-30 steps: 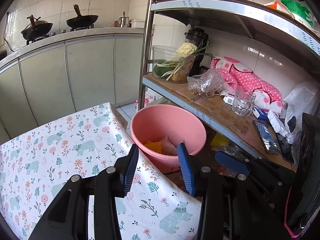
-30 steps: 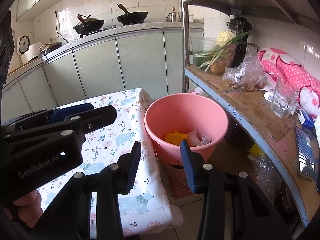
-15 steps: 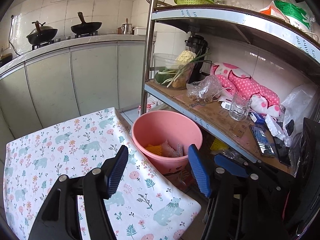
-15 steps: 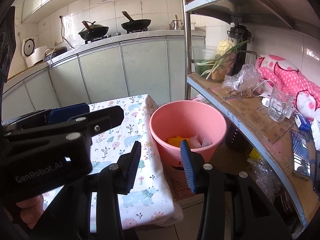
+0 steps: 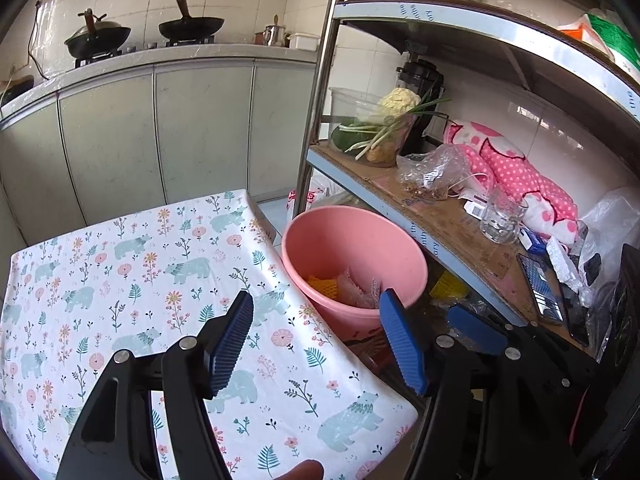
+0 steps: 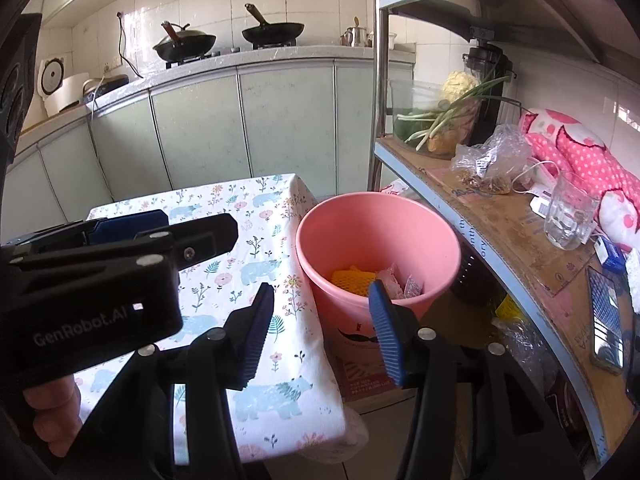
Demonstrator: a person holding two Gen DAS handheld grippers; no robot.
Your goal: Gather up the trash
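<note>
A pink bucket [image 5: 352,240] [image 6: 376,232] stands on the floor between the table and the shelf. In it lie a yellow foam net [image 5: 320,282] [image 6: 352,278] and clear wrappers [image 5: 354,290] [image 6: 394,280]. My left gripper [image 5: 316,300] hovers over the table's corner beside the bucket's near rim, its jaws opening wide with nothing between them. My right gripper [image 6: 320,288] hangs just short of the bucket's near rim, jaws also opening and empty. One of the left gripper's black fingers [image 6: 192,240] crosses the left of the right wrist view.
A table under a floral bear cloth [image 5: 140,272] [image 6: 256,208] borders the bucket on the left. A metal shelf [image 5: 440,216] on the right carries a glass [image 5: 500,220], plastic bags, vegetables and a pink dotted pillow. Cabinets and woks line the back wall. A hand [image 6: 52,412] holds the left gripper.
Both grippers have drawn back from the bucket, which now looks smaller and farther. The left jaws have spread much wider; the right jaws have widened a little.
</note>
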